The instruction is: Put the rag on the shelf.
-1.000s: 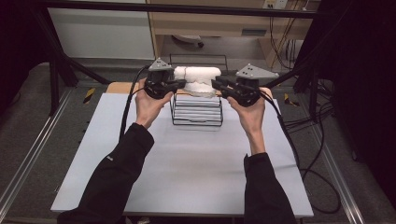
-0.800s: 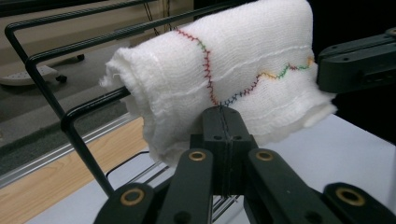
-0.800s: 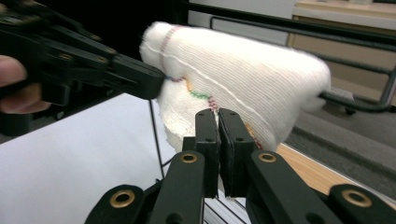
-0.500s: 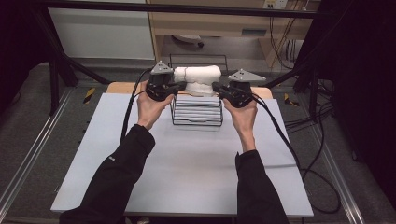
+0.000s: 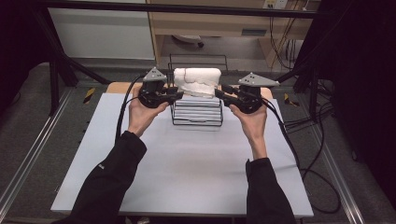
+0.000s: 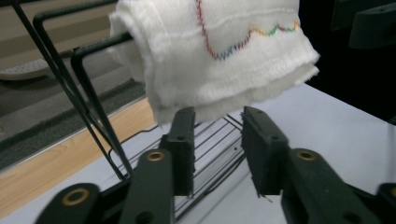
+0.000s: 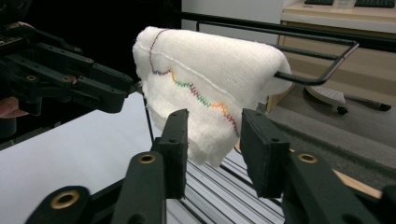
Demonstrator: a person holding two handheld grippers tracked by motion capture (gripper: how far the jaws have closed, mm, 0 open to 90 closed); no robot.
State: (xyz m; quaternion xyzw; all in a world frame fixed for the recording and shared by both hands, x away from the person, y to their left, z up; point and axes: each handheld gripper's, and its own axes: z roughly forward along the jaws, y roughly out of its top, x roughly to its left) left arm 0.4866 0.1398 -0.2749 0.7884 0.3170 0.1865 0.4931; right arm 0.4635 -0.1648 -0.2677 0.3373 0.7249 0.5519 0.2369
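Both my tools have just opened off the folded white towel (image 5: 197,80), drawing back slightly. Left tool (image 5: 180,94) and right tool (image 5: 218,93) stand open, empty. The towel drapes over the wire rack (image 5: 196,112) at the bench's (image 5: 196,172) far edge, long axis left-right, ends equally near each tool.

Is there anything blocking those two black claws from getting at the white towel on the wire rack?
Nothing visible. The towel hangs on the rack, with the left gripper and right gripper open at either end.

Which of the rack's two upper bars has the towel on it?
The nearer, lower bar: the towel is draped over it. The farther, higher bar behind it is bare.
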